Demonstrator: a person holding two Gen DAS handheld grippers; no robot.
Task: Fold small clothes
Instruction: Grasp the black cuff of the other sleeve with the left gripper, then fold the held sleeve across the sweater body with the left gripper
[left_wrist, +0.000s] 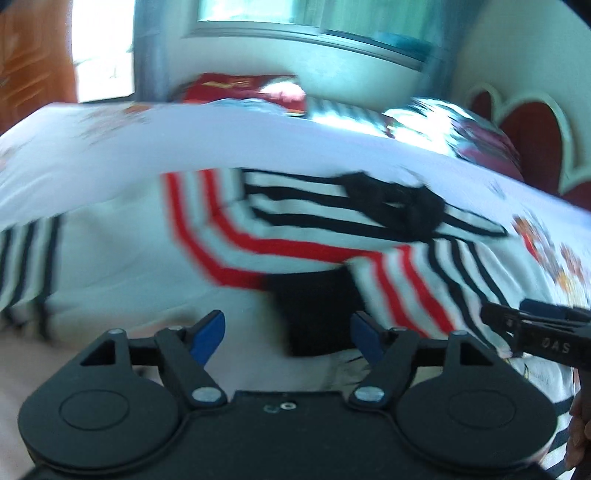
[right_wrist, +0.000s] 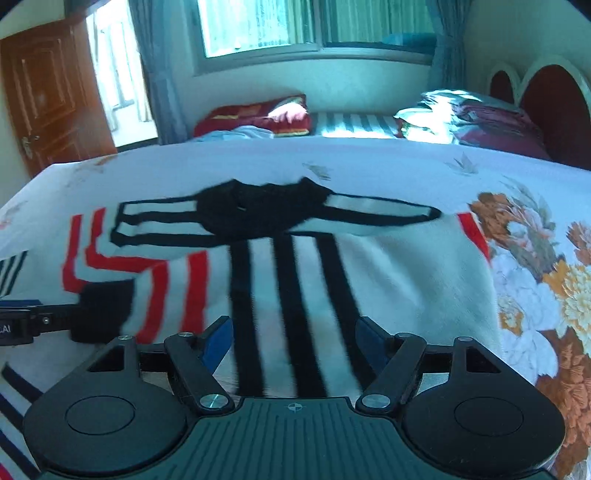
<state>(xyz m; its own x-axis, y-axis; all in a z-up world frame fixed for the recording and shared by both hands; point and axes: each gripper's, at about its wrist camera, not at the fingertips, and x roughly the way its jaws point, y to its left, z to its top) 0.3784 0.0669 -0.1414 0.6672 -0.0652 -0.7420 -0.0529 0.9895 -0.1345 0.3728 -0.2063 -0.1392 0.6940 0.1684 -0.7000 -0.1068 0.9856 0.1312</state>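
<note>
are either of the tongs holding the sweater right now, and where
Neither: both the left tongs and right tongs are open over the striped sweater, gripping nothing.

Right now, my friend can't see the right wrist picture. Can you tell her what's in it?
A white sweater with black and red stripes lies on a flowery bedsheet, its black collar farthest away. The right gripper is open above it, and the left gripper comes in from the left at a black cuff.

Floral bedsheet (right_wrist: 524, 280), wooden door (right_wrist: 48, 99), window (right_wrist: 295, 26)
</note>
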